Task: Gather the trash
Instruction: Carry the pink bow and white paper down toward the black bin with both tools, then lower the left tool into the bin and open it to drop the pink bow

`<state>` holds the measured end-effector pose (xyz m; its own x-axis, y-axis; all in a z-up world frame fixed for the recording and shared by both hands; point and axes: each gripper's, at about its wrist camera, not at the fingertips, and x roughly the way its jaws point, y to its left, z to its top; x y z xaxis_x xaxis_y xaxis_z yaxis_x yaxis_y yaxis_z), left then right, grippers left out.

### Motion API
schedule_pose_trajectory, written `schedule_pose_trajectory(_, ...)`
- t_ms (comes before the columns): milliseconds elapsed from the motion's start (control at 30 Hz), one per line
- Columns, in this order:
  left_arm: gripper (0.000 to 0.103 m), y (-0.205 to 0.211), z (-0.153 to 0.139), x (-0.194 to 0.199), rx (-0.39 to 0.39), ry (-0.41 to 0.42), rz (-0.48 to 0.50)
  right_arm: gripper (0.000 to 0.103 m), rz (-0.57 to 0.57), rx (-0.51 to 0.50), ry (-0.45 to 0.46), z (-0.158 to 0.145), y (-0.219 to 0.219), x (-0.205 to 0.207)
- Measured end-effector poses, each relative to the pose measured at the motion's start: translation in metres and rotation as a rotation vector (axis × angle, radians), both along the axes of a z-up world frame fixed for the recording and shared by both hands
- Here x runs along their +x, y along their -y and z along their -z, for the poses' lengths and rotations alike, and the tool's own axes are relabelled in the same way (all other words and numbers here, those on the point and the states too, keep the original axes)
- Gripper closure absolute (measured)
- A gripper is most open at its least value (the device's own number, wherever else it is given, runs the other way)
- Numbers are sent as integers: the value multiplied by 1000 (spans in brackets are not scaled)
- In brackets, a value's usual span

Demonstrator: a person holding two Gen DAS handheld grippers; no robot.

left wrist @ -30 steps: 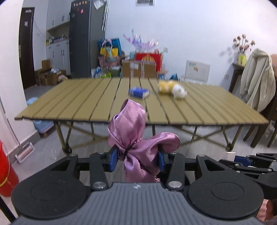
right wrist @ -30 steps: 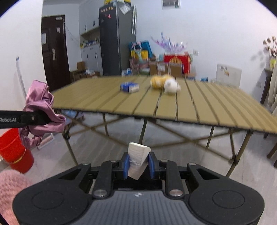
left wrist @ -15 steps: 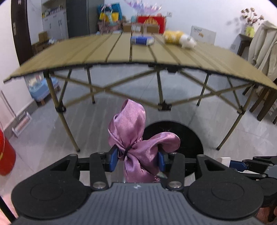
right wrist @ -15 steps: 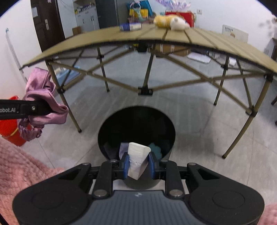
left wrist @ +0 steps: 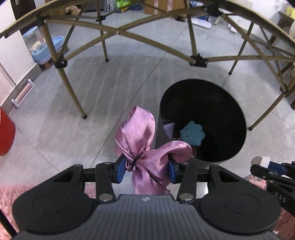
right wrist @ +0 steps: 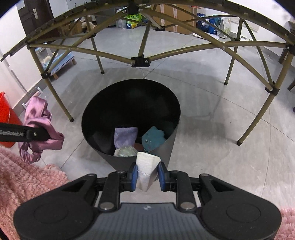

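Observation:
My left gripper [left wrist: 145, 170] is shut on a pink satin cloth bow [left wrist: 143, 145], held just left of the black trash bin [left wrist: 237, 147] and above its near rim. My right gripper [right wrist: 146, 174] is shut on a white folded paper piece [right wrist: 145, 163], held over the near rim of the same bin [right wrist: 166, 147]. The bin holds a teal plush [right wrist: 153, 139], a lilac cloth [right wrist: 125, 135] and a clear wrapper [right wrist: 126, 151]. The left gripper with the pink bow [right wrist: 36, 118] shows at the left of the right wrist view.
The bin stands on a grey tiled floor under a folding table's olive metal legs [right wrist: 140, 61]. A red bucket [left wrist: 5, 131] is at the far left. A pink fluffy sleeve [right wrist: 27, 177] fills the lower left. Boxes [right wrist: 173, 14] sit at the back.
Both grippers have dropped from table height and tilted down toward the bin, which now lies close below them. Both keep their hold on the bow and the paper.

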<state>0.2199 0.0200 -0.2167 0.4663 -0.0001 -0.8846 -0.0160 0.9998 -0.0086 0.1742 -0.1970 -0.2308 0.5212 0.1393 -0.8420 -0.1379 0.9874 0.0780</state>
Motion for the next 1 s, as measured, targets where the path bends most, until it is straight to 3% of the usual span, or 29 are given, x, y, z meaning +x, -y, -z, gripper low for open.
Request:
schedule_pose_trajectory(400,58,18,6,18,40,-42,-12,81,40,-23,9,0,8,14)
schedule_pose_trajectory(1000,58,62,-10,56,22,21,15,81,173,-33,3,11,48,50)
